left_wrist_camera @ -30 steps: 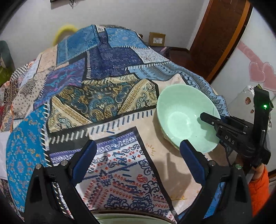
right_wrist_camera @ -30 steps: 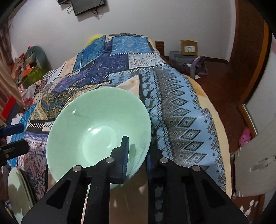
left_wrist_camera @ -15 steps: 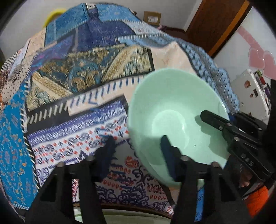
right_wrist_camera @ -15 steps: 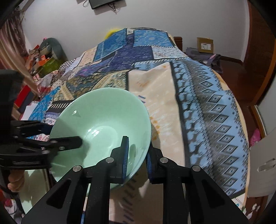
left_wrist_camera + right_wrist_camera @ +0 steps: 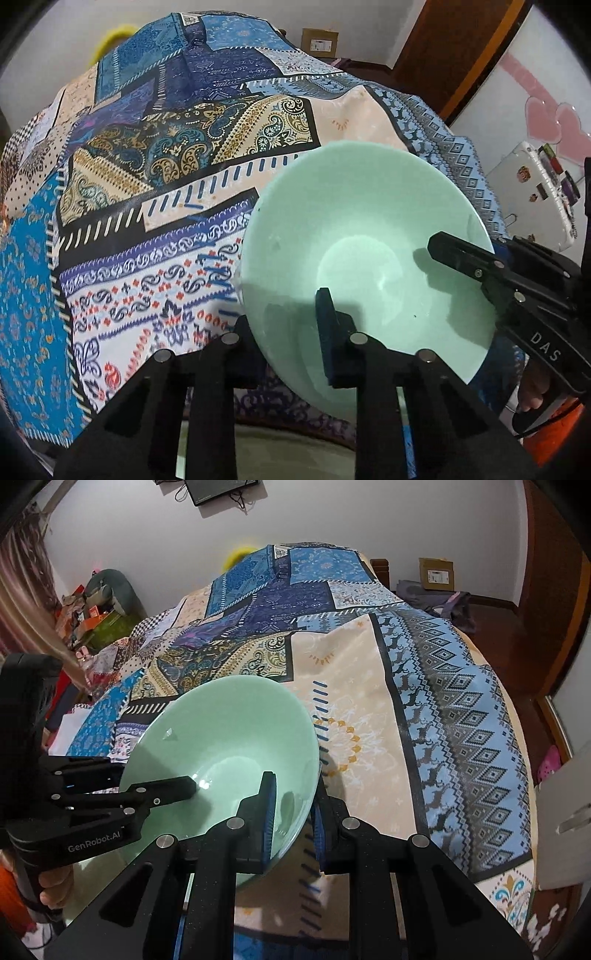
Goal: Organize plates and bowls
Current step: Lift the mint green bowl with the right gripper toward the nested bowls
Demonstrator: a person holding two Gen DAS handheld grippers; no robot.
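Note:
A pale green bowl (image 5: pixel 362 266) (image 5: pixel 221 738) hangs tilted above the patterned cloth (image 5: pixel 155 236), gripped at two sides of its rim. My left gripper (image 5: pixel 286 328) (image 5: pixel 157 775) is closing on the near rim, with one pad inside the bowl, the other outside and both pressing on the wall. On the opposite rim my right gripper (image 5: pixel 293 805) (image 5: pixel 461 243) is shut the same way. A pale green plate (image 5: pixel 85 886) lies partly hidden under the bowl and the left gripper.
The patchwork cloth (image 5: pixel 424 701) covers a large raised surface that falls away at the right edge. A cardboard box (image 5: pixel 436 574) and a dark bundle sit on the floor by the far wall. A brown door (image 5: pixel 454 48) stands right. Clutter fills the left side (image 5: pixel 96 620).
The bowl, held by the right gripper, came over to the left gripper. The left gripper sank and its wide jaws closed onto the bowl's rim.

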